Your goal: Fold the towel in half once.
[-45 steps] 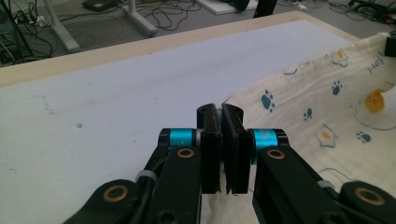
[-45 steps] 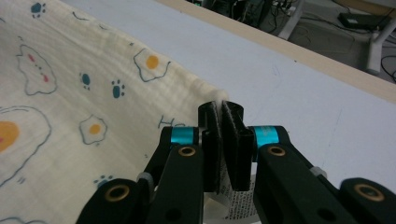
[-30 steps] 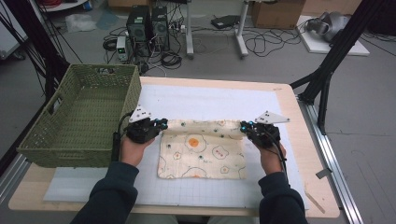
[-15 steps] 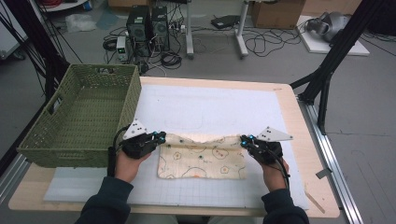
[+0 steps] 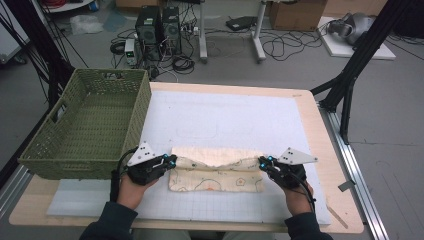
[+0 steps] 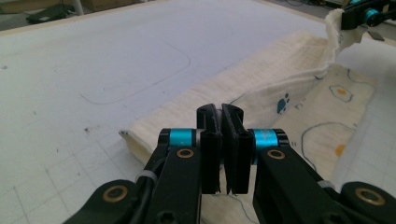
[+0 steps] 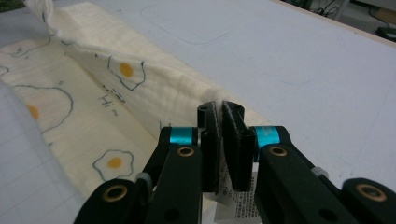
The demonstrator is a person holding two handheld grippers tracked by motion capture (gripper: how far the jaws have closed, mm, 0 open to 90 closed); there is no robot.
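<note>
Table (image 5: 320, 125): one, light wood, covered by one white gridded mat (image 5: 230, 120).

Basket (image 5: 87, 125): one, green woven, standing on the table's left side, well apart from the cloth's far edge and just beside the left gripper.

Cloth (image 5: 220, 175): one, cream, printed with fried eggs and small blue marks. It lies on the mat near the table's front edge, between the two grippers. Its far edge is doubled over toward the person, so the plain underside faces up along the back; the lifted edge sags in the middle.

Grippers: two, black with blue collars, each held in one hand.
- Left gripper (image 5: 170, 161): at the cloth's left end. In the left gripper view (image 6: 222, 112) the jaws are pressed together, pinching a corner of the cloth, with fabric showing in the thin slit between the pads.
- Right gripper (image 5: 262, 161): at the cloth's right end. In the right gripper view (image 7: 221, 109) the jaws are pressed together on the other corner; one small white care label (image 7: 236, 198) hangs below them.

Both pinched corners are raised just above the mat.
</note>
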